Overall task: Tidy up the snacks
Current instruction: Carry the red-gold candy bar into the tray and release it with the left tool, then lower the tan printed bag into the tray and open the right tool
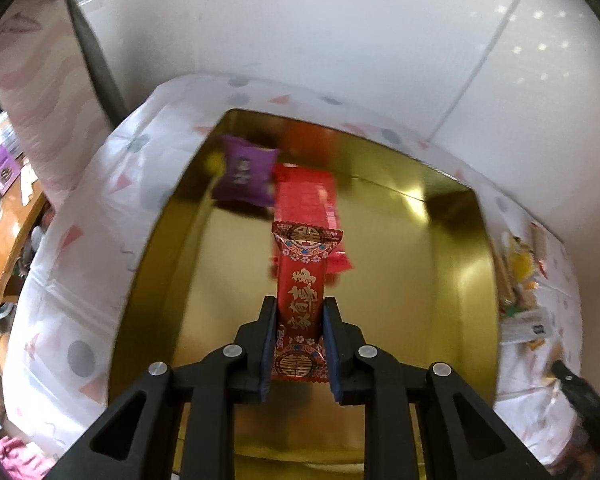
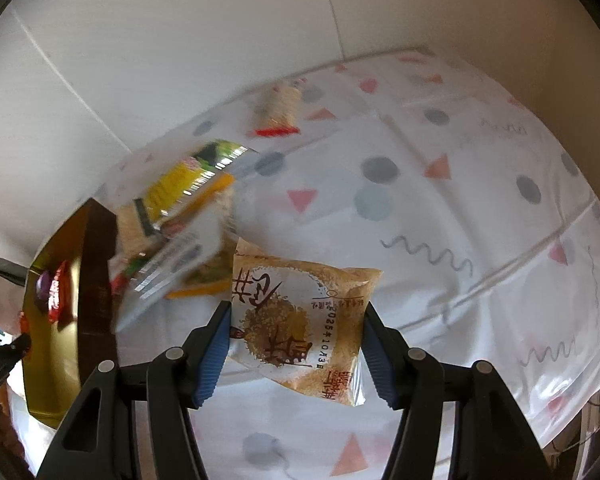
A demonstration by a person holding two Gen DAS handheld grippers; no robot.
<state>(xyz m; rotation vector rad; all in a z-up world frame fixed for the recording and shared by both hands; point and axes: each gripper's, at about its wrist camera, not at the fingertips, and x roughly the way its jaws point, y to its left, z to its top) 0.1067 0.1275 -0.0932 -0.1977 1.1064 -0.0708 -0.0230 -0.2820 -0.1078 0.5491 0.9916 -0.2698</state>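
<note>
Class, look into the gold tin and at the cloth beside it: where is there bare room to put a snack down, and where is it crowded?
Inside the tin, the floor is bare right of the red packet and toward the near wall. The far left corner is crowded by the purple packet. On the cloth, bare room lies right of the brown cake packet; the pile beside the tin is crowded.

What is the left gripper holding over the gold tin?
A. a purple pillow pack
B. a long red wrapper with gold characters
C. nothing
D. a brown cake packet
B: the left gripper is clamped on the red wrapper above the gold tin; the purple pack lies inside.
</note>
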